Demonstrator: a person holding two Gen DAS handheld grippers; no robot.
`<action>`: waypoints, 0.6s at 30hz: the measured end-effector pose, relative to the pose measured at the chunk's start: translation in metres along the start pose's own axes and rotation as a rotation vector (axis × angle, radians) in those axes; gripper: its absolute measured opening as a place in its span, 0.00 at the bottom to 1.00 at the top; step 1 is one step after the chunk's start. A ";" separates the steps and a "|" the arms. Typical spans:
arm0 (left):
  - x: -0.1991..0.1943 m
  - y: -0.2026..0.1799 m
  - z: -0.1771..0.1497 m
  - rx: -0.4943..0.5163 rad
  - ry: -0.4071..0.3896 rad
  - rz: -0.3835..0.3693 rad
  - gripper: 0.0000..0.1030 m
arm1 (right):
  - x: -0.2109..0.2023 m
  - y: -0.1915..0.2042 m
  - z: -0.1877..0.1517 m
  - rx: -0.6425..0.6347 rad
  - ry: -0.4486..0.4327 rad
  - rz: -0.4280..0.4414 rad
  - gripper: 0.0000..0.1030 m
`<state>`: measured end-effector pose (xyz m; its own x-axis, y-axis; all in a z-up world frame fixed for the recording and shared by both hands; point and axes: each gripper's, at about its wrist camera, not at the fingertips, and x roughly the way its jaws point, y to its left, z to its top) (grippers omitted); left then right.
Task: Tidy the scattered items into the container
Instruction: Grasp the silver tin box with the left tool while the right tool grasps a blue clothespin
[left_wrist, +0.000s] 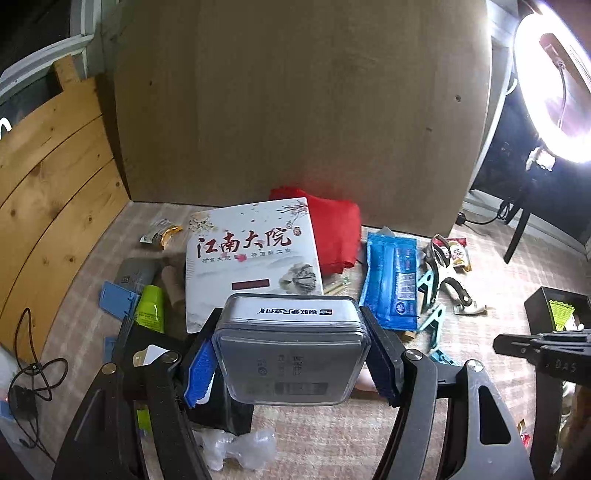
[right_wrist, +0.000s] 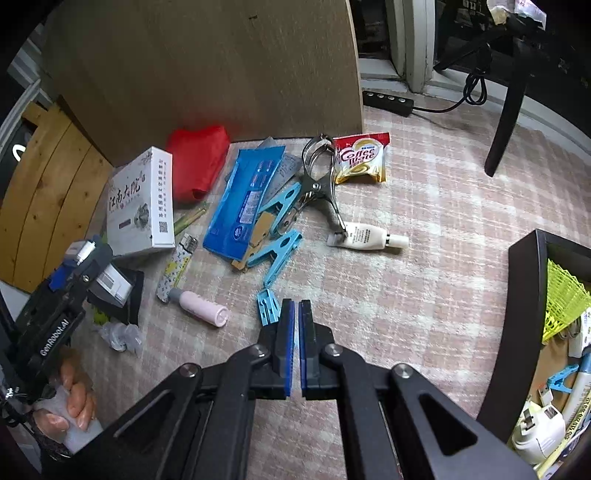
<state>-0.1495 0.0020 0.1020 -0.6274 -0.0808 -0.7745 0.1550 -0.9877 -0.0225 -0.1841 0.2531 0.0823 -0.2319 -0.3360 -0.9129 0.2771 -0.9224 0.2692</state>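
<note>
My left gripper (left_wrist: 291, 332) is shut on a silver tin in a clear plastic wrap (left_wrist: 291, 354), held above the chequered floor cloth, its blue pads on the tin's two sides. My right gripper (right_wrist: 296, 306) is shut with nothing between its pads, hanging over bare cloth. A small blue clip (right_wrist: 267, 306) lies just left of its tips. The black container (right_wrist: 524, 295) stands at the right edge and holds a yellow-green mesh piece, a blue peg and white items. In the left wrist view the container (left_wrist: 535, 306) shows at the far right.
Scattered on the cloth: a white printed box (right_wrist: 140, 206), red cloth (right_wrist: 199, 162), blue packet (right_wrist: 243, 203), two blue pegs (right_wrist: 277, 251), a metal clip (right_wrist: 317, 173), a Coffee-mate sachet (right_wrist: 362, 158), a cream tube (right_wrist: 369, 236), a pink bottle (right_wrist: 203, 308). A brown board stands behind.
</note>
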 end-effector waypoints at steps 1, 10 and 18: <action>-0.002 -0.001 -0.001 0.001 0.001 0.000 0.65 | 0.005 0.004 -0.001 -0.006 0.005 0.009 0.02; -0.004 -0.002 -0.012 -0.001 0.027 -0.001 0.65 | 0.032 0.026 -0.009 -0.105 0.045 0.035 0.34; 0.000 -0.002 -0.011 -0.006 0.036 -0.001 0.65 | 0.064 0.045 -0.008 -0.172 0.083 -0.021 0.34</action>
<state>-0.1416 0.0057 0.0947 -0.5996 -0.0750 -0.7968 0.1593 -0.9869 -0.0270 -0.1794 0.1913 0.0335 -0.1637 -0.2941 -0.9417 0.4297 -0.8805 0.2003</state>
